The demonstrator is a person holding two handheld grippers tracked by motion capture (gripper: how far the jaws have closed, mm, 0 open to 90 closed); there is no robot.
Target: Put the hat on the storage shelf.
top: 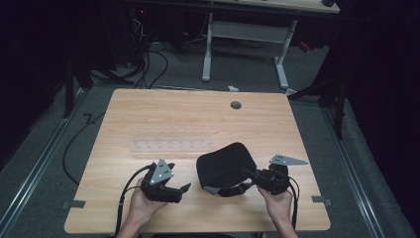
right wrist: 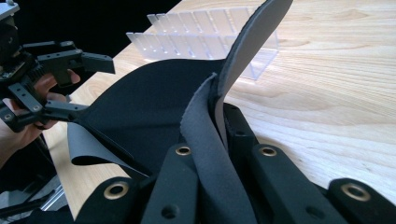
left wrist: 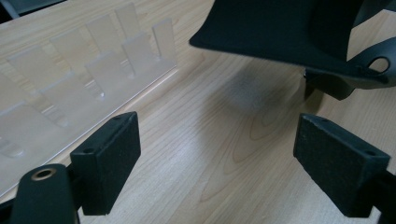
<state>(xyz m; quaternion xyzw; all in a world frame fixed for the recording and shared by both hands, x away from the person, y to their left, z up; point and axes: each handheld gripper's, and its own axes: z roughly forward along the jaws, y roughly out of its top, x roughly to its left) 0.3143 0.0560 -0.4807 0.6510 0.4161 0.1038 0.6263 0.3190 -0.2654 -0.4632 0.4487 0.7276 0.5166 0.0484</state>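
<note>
While pinched, black cloth (top: pixel 225 161) folds, grey-lined

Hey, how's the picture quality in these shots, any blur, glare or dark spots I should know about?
High view: the table is lit, the room around it falls to near black. Left gripper view: the clear rack is soft and washed out, and the black pad casts a blurred shadow. Right gripper view: glare whitens the far tabletop.

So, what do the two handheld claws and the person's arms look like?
Both claws, left and right, are black, each with a grey three-cornered plate on top and a black cable trailing back. The left claw's jaws end in rectangular black pads with a rough surface. Brass-coloured rings sit in the linkages. The forearms are bare, with no sleeves.
</note>
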